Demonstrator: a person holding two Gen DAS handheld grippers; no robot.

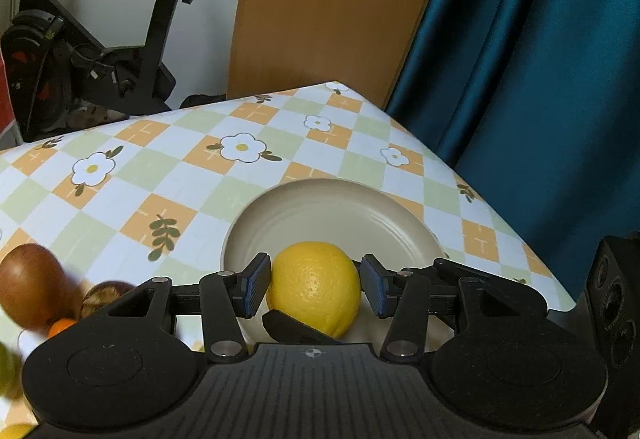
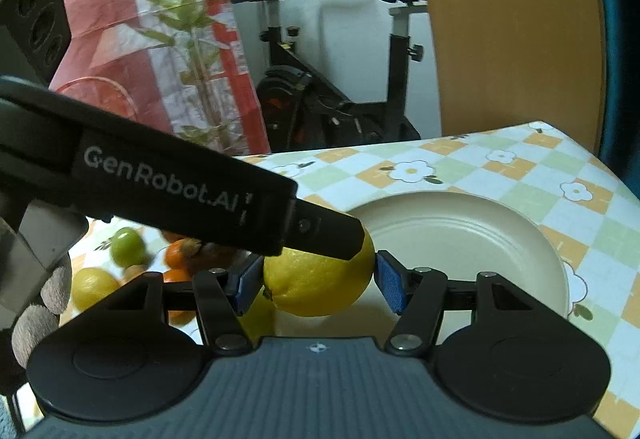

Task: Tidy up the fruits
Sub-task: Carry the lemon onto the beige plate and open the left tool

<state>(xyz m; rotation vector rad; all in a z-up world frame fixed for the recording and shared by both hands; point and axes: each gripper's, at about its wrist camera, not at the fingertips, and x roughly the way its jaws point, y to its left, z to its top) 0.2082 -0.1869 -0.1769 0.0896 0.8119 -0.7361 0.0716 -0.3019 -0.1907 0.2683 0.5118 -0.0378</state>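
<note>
Through the left wrist camera I saw the left tool [image 1: 315, 289] clamped on a round yellow lemon with a pitted rind [image 1: 314, 271], one blue pad pressed to each side of it. The lemon hung over the near rim of a round cream plate [image 1: 340, 207], which sat on the counter [image 1: 168, 175] under a checked cloth with white flowers. The fruit and the tool's black body hid the near part of the plate.

The right tool [image 2: 320, 285] was closed on the same lemon from the other side. Its left pad lay flat on the rind and its right pad met it at the edge, though that contact was hard to make out. One finger of the left tool crossed the right wrist view and covered the top of the lemon. In the left view, a single black finger of the right tool showed under the fruit; its partner was hidden.

A blurred brown fruit [image 1: 28, 283] was cut off at the left view's edge. A green fruit [image 2: 127, 247], a second yellow fruit [image 2: 94, 287] and some oranges [image 2: 178, 253] lay half hidden behind the tools. Gloved fingers [image 2: 52, 291] showed at the frame edge.
</note>
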